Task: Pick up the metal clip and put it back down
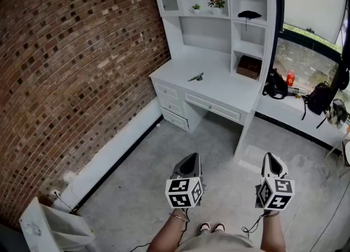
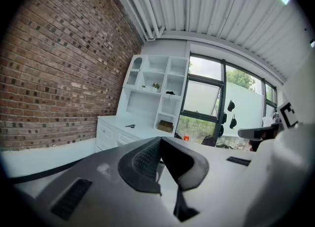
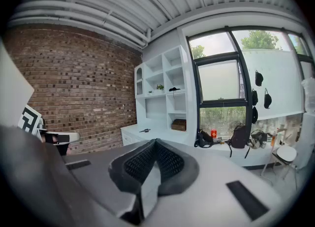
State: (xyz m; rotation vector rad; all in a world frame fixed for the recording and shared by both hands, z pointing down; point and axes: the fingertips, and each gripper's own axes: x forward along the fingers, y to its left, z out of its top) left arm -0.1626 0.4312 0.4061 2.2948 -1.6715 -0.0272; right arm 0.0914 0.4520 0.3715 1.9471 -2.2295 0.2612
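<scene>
Metal clip (image 1: 196, 77) untouched, lying flat on the top of the white desk (image 1: 229, 87), toward its brick-wall side, well apart from both grippers. Nearest: the person's shoes (image 1: 211, 227) on the concrete floor (image 1: 142, 180), with the left gripper (image 1: 192, 159) and right gripper (image 1: 272, 158) held out ahead of them, side by side, aimed at the desk. Each gripper view shows ribbed pads closed tip to tip with nothing between them, so both are clenched and empty. Beyond the clip, the hutch (image 1: 203, 32) holds a brown box (image 1: 249, 66). Farther right, a red bottle (image 1: 290, 78) and a black bag (image 1: 276, 87) sit on the window ledge.

Likely trouble: the clip looks thin and low on a smooth painted surface. Jaws not opened before arrival, or brought in too level, would probably shove it along the desk instead of taking it. A shallow pinch could let it pop out on the lift.

Only the head view gives the floor gap to the desk and both grippers together. Only the gripper views show the ribbed ceiling (image 3: 162, 4) and the upper window panes. The right gripper view alone shows a stool (image 3: 284, 154) by the window. In both gripper views the clip is a tiny dark mark, its shape unreadable.
</scene>
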